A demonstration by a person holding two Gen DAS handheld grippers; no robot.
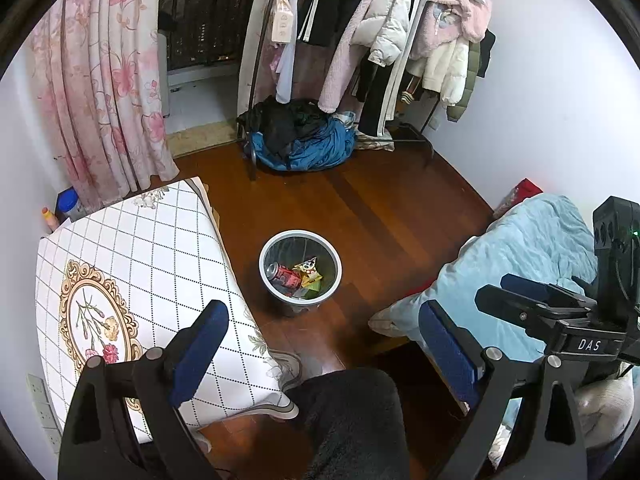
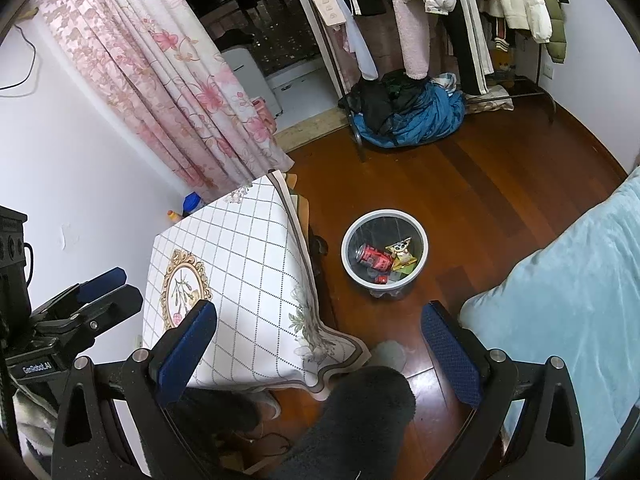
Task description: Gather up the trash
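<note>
A dark wooden floor (image 1: 400, 208) runs between a cloth-covered table (image 1: 160, 248) and a blue-quilted bed (image 2: 568, 280). The bin (image 2: 348, 258) stands upright between them, a red can (image 2: 374, 258) lying on its side inside, top pointing toward the table. The left gripper (image 1: 324, 332) and the right gripper (image 2: 320, 332) both gape wide, empty.

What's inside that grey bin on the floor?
The grey bin holds a red soda can lying on its side, a yellow cartoon snack wrapper and a green packet. Whatever lies under them is covered.
</note>
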